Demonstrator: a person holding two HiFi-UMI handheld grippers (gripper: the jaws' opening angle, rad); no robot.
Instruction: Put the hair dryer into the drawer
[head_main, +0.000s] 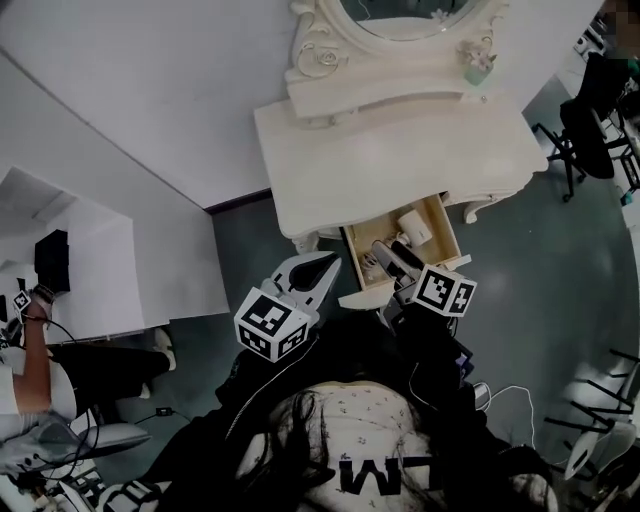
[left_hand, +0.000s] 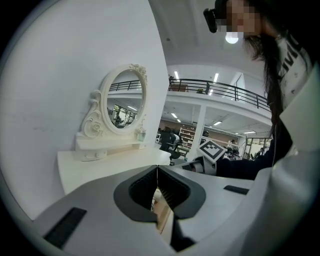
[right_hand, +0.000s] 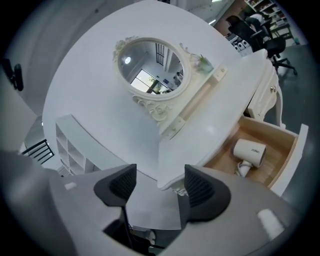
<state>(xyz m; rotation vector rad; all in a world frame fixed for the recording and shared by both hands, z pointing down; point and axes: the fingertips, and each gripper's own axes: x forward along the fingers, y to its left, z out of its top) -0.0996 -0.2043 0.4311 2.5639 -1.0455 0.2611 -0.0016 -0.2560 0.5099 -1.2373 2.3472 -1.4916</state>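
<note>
Hair dryer (right_hand: 250, 152) lies in the open drawer (right_hand: 294, 156) (clear of its front edge).

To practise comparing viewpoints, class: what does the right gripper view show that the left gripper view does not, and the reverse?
Only the right gripper view clearly shows the white hair dryer lying in the open drawer, beyond the right claw, its jaws apart and empty. Only the left gripper view shows the left claw, jaws together, the right claw's marker cube and a balcony railing. Both show the oval mirror and the white dressing table.
</note>
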